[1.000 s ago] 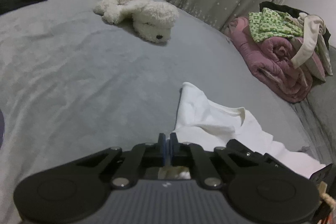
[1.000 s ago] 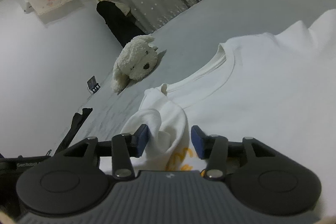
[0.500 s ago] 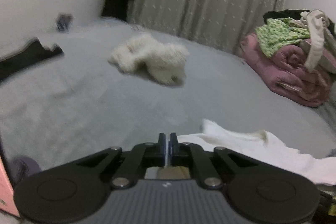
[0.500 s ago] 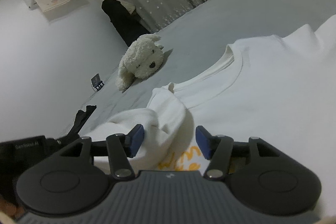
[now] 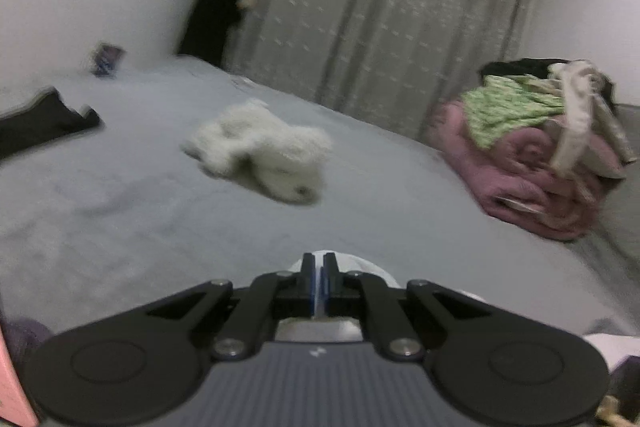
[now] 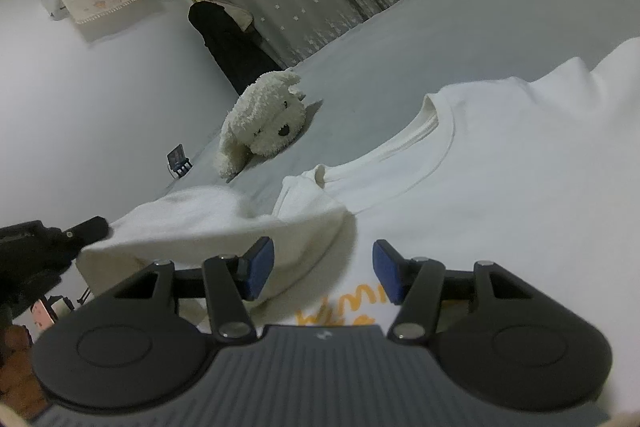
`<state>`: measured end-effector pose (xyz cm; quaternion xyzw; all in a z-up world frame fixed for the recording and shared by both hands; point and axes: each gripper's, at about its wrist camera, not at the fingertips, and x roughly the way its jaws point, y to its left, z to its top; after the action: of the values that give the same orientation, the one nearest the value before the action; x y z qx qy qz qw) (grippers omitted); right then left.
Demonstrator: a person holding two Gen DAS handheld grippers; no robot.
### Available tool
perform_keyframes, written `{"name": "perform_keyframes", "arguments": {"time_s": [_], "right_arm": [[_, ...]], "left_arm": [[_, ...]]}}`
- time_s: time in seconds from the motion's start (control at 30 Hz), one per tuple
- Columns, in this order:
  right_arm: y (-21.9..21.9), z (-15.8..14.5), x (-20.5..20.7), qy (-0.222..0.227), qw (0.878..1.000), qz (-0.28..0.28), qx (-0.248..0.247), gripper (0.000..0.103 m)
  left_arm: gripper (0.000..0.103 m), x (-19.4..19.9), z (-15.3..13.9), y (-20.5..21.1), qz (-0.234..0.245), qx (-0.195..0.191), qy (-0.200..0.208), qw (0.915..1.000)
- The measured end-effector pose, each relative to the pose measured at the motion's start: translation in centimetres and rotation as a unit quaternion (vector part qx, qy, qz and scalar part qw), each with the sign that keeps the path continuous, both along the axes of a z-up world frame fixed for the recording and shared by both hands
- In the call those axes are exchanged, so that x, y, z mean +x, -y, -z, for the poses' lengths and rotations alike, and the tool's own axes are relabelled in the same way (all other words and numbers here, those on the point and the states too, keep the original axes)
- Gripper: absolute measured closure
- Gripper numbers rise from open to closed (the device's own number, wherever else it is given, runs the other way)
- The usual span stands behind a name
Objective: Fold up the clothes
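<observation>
A white T-shirt (image 6: 500, 167) with orange print lies spread on the grey bed (image 5: 120, 227), collar toward the plush dog. My left gripper (image 5: 319, 263) is shut; a strip of white cloth (image 5: 372, 267) shows just behind its tips. In the right wrist view the shirt's sleeve (image 6: 224, 223) is stretched out to the left, up to the left gripper's black fingers (image 6: 86, 229). My right gripper (image 6: 322, 259) hovers low over the shirt's chest with its blue pads apart. The pulled sleeve lies just ahead of them, and nothing is pinched.
A white plush dog (image 5: 264, 151) lies mid-bed. A heap of clothes on a rolled pink blanket (image 5: 536, 155) sits at the far right by the curtain. A dark garment (image 5: 44, 123) lies at the bed's left. A small dark gadget (image 6: 178, 161) stands near the wall.
My left gripper has risen and tipped up, drawing the sleeve out to the left, away from the right gripper's pads. The right gripper's jaws have widened slightly and it has stayed put.
</observation>
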<state>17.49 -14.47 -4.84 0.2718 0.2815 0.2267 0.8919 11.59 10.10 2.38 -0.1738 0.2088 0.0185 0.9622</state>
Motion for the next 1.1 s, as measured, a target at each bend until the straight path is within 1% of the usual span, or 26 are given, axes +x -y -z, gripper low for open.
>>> {"name": "perform_keyframes", "arguments": {"time_s": [0.1,0.17,0.3,0.4,0.47,0.67,0.77,0.83,0.87,0.93,1.0,1.03,1.07,1.1], "right_arm": [[0.2,-0.2,0.0,0.002,1.0,0.003,0.002,0.044],[0.4,-0.3,-0.1,0.004,1.0,0.003,0.01,0.044],[0.7,-0.7,-0.1,0.007,1.0,-0.001,0.023,0.044],[0.7,-0.8,-0.1,0.007,0.999,-0.014,0.039,0.044],[0.7,-1.0,-0.1,0.007,0.999,-0.016,0.045,0.044],[0.7,-1.6,-0.4,0.016,0.999,-0.014,0.042,0.044],[0.4,-2.3,-0.7,0.038,0.998,-0.027,0.038,0.044],[0.1,-2.3,-0.7,0.044,0.997,-0.047,0.045,0.044],[-0.1,-2.3,-0.6,0.045,0.996,-0.057,0.048,0.044],[-0.6,-2.0,-0.4,0.041,0.996,-0.07,0.042,0.044],[-1.1,-1.4,0.1,0.027,0.996,-0.075,0.034,0.046],[-1.0,-1.1,0.2,0.02,0.996,-0.077,0.034,0.048],[-1.1,-0.8,0.4,0.013,0.996,-0.078,0.031,0.051],[-1.1,-0.6,0.6,0.007,0.997,-0.079,0.025,0.055]], "left_arm": [[0.1,0.5,0.9,0.7,0.041,-0.037,-0.015,0.9984],[0.1,1.0,1.9,1.4,0.071,-0.062,-0.033,0.995],[0.1,1.8,3.7,3.1,0.112,-0.068,-0.071,0.9888],[0.1,2.4,5.2,4.4,0.138,-0.06,-0.105,0.9831],[0.099,2.5,5.9,5.0,0.148,-0.048,-0.119,0.9807],[0.099,2.9,8.3,6.2,0.168,-0.017,-0.162,0.9723],[0.097,2.9,8.5,6.4,0.171,0.006,-0.163,0.9715],[0.098,2.9,8.1,6.3,0.175,0.004,-0.17,0.9697],[0.097,2.9,7.8,6.1,0.182,0.002,-0.176,0.9674],[0.091,2.8,7.2,5.8,0.197,0.006,-0.189,0.9621],[0.081,2.5,6.2,5.4,0.206,0.033,-0.199,0.9576],[0.078,2.4,5.8,5.2,0.209,0.047,-0.204,0.9553],[0.074,2.2,5.3,4.7,0.204,0.058,-0.203,0.956],[0.072,2.0,4.8,4.1,0.199,0.057,-0.202,0.9572]]}}
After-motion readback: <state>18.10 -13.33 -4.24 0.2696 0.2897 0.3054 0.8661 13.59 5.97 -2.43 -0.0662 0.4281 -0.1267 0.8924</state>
